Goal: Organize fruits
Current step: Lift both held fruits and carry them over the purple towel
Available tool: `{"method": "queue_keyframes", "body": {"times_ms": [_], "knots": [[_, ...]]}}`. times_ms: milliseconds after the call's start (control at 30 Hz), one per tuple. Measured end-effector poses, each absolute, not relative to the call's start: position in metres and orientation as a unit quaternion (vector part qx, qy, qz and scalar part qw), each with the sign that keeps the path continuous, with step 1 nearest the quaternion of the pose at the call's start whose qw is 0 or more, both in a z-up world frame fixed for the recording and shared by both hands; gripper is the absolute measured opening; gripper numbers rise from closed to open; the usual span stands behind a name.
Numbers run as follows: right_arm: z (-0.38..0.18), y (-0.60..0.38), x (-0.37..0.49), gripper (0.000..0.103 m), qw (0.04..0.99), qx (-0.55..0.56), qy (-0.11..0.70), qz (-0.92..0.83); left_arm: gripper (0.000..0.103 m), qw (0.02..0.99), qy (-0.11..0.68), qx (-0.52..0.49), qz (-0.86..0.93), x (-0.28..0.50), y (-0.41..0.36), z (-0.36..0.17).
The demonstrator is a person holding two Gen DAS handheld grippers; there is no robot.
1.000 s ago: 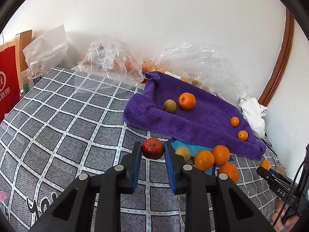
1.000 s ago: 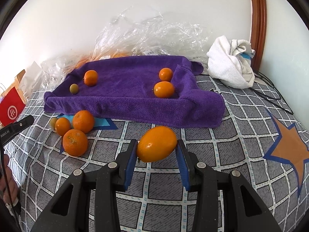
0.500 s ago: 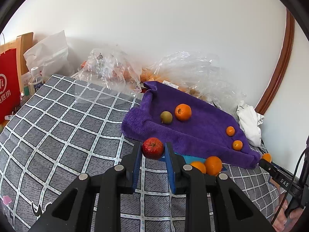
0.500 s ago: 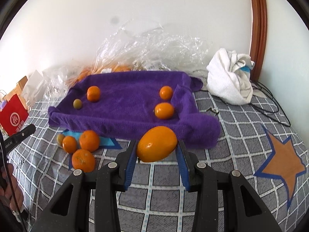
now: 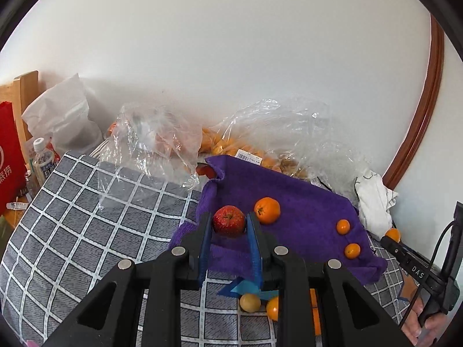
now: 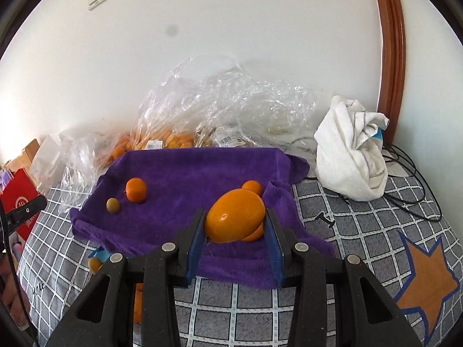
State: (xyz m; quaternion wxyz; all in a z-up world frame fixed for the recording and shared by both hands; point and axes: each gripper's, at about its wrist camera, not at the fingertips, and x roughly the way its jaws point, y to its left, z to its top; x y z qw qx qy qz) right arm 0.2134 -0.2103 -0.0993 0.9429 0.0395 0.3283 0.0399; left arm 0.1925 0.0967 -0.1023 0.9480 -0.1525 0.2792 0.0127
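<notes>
My left gripper [image 5: 228,225] is shut on a red apple [image 5: 228,220] and holds it above the near left edge of the purple towel [image 5: 303,205]. An orange [image 5: 267,210] and two small tangerines [image 5: 343,226] lie on the towel. My right gripper [image 6: 235,222] is shut on a large orange [image 6: 235,215] above the towel's [image 6: 188,173] near right part. There an orange [image 6: 136,189], a small green fruit [image 6: 113,204] and a tangerine [image 6: 252,186] lie.
Loose fruits [image 5: 250,302] lie on the checked cloth [image 5: 86,217] in front of the towel. Clear plastic bags [image 6: 220,115] with fruit stand against the wall. A white cloth [image 6: 350,156] and cables sit at the right. A red bag [image 5: 8,156] and bottle are at the left.
Both grippers have lifted and moved forward over the towel's near edge, each still holding its fruit. The loose fruits have dropped lower in both views.
</notes>
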Motion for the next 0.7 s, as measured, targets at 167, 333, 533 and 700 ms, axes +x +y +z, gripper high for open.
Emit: {"method": "queue_keyframes", "body": {"times_ms": [167,333,533,700], "knots": [[-0.107,-0.204,0.243,0.040,0.938,0.030,0.342,0.043,0.023,0.945,0.291,-0.148,0.020,0.216,0.097,-0.106],[-0.120,-0.199,0.273,0.040,0.931,0.009,0.362,0.048,0.023,0.937,0.316,-0.145,0.018,0.238,0.098,-0.120],[-0.148,-0.201,0.297,0.040,0.914,-0.003,0.404,0.035,0.023,0.918,0.360,-0.164,-0.007,0.259,0.099,-0.140],[-0.159,-0.205,0.300,0.040,0.909,-0.009,0.416,0.027,0.023,0.914,0.380,-0.141,-0.008,0.275,0.084,-0.156]]}}
